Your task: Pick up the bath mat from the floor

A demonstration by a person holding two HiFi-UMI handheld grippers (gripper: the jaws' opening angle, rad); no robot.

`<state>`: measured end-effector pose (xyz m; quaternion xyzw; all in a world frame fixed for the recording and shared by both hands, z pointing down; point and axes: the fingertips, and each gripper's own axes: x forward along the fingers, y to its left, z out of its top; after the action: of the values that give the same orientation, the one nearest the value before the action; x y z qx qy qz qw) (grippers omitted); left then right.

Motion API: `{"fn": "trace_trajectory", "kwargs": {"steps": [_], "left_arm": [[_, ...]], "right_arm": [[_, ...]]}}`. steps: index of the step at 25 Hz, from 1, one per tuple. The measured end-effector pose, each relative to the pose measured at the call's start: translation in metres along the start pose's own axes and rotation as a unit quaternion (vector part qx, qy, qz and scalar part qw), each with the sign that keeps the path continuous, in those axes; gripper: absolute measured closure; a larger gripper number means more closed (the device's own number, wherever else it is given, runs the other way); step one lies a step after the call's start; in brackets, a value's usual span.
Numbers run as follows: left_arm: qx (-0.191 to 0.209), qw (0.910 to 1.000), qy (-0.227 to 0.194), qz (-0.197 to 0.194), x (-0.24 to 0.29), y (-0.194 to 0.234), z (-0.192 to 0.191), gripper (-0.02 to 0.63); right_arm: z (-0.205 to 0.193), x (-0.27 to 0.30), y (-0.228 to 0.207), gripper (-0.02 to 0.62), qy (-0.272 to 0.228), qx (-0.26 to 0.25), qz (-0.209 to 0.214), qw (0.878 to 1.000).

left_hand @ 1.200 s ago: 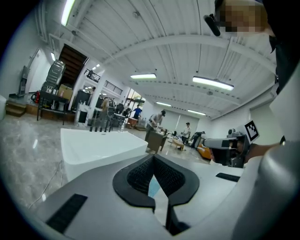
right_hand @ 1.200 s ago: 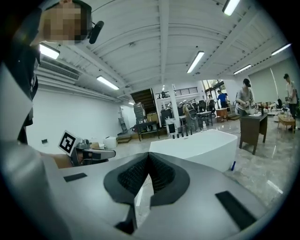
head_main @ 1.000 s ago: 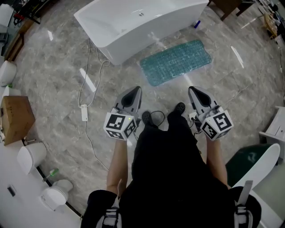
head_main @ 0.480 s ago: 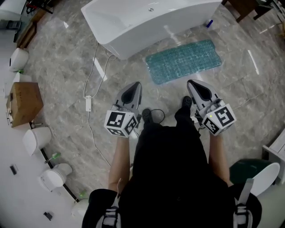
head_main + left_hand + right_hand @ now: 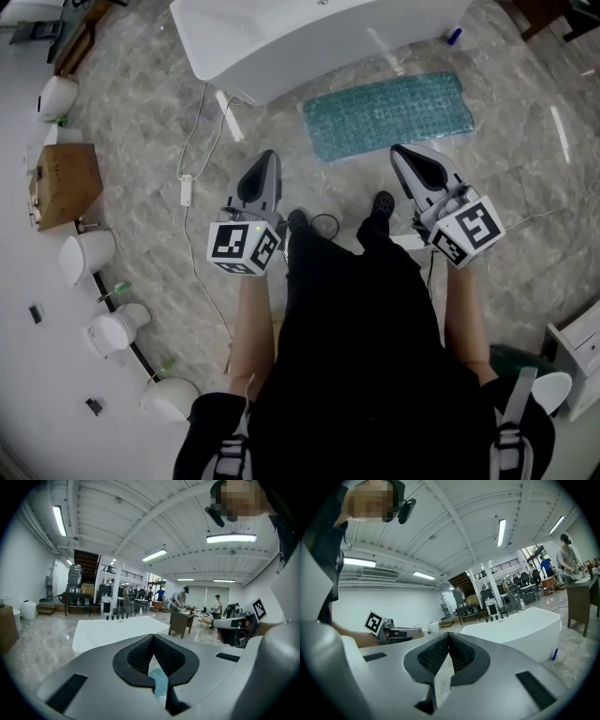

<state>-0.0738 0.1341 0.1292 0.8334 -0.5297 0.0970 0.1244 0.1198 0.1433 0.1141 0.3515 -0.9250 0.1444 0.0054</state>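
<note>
Nearer the bath mat [image 5: 386, 114] than before, left tool [image 5: 265, 159] and right tool [image 5: 405, 156] stay closed.

A white bathtub [image 5: 309, 37] stands on the grey marble floor [image 5: 141, 141], a small blue bottle [image 5: 454, 36] beside its far end, a white cable [image 5: 202, 131] trailing from it, with a cardboard box [image 5: 67, 183] and white toilets [image 5: 86, 258] along the left wall.
</note>
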Motion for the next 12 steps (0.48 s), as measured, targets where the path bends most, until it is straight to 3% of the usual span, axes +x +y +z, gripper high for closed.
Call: {"fn": "trace_trajectory", "kwargs": {"steps": [6, 12], "left_arm": [[-0.012, 0.9992, 0.021, 0.031, 0.009, -0.028, -0.014, 0.597], [-0.010, 0.9989, 0.040, 0.020, 0.022, -0.046, -0.022, 0.598]], "right_arm": [[-0.008, -0.025, -0.038, 0.583, 0.019, 0.018, 0.010, 1.000], [-0.013, -0.030, -0.048, 0.583, 0.018, 0.031, 0.012, 0.999]]}}
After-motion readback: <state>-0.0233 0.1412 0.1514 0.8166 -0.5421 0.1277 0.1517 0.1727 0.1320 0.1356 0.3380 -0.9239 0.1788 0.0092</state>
